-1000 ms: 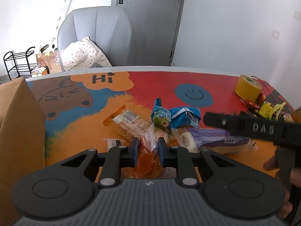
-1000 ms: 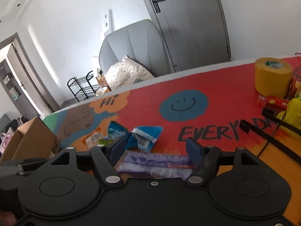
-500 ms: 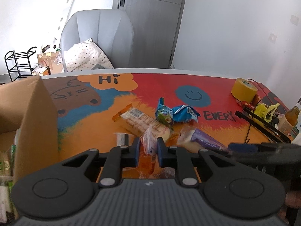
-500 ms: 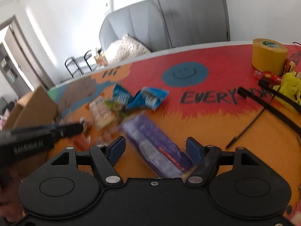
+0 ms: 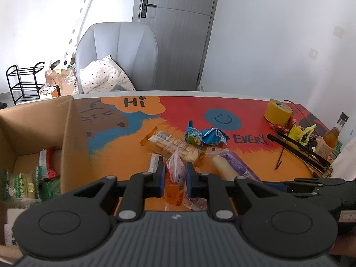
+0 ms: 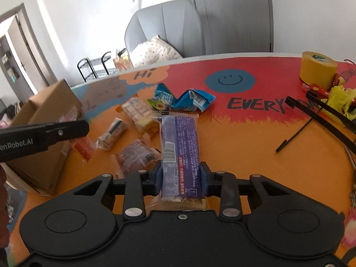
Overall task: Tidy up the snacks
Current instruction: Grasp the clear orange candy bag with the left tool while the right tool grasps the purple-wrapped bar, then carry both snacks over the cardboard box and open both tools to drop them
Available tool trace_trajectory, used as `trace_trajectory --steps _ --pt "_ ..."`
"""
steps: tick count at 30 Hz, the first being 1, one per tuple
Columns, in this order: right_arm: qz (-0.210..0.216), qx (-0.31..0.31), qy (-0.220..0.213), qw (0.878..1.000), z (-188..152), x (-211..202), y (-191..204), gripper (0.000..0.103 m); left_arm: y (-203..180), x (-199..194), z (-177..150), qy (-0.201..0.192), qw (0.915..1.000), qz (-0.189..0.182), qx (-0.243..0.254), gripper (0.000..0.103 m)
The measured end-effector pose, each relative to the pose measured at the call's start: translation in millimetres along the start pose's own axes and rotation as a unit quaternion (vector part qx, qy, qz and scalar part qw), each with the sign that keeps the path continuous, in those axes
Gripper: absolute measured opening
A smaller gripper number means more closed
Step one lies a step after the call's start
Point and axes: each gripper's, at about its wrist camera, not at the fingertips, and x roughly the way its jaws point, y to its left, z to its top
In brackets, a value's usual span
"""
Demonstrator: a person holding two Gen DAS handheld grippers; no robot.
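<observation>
Your left gripper (image 5: 174, 175) has its fingers closed on a small clear-and-orange snack packet (image 5: 174, 178), held above the orange part of the mat just right of the open cardboard box (image 5: 44, 138), where green-wrapped snacks (image 5: 26, 182) already lie. Your right gripper (image 6: 180, 179) pinches the near end of a long purple snack bar (image 6: 179, 146), barcode side up with small print too fine to read, its far end pointing at the blue wrappers (image 6: 184, 99) and the clear cracker pack (image 6: 136, 111) on the table. The mat (image 6: 255, 133) reads "Hi" and "EVERY", beside a smiley, and your left gripper's side shows "enRobot.AI" in the right wrist view.
</observation>
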Motion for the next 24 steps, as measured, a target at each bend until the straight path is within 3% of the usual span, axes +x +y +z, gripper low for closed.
trace_trajectory --steps 13,24 --pt "0.016 -0.009 -0.065 0.998 13.5 -41.5 31.2 0.031 3.5 -45.2 4.2 -0.035 0.9994 -0.004 0.000 0.018" --pt "0.045 -0.028 -0.097 0.994 24.1 -54.8 70.0 0.031 30.2 -77.7 9.1 -0.061 0.9979 0.020 -0.012 0.018"
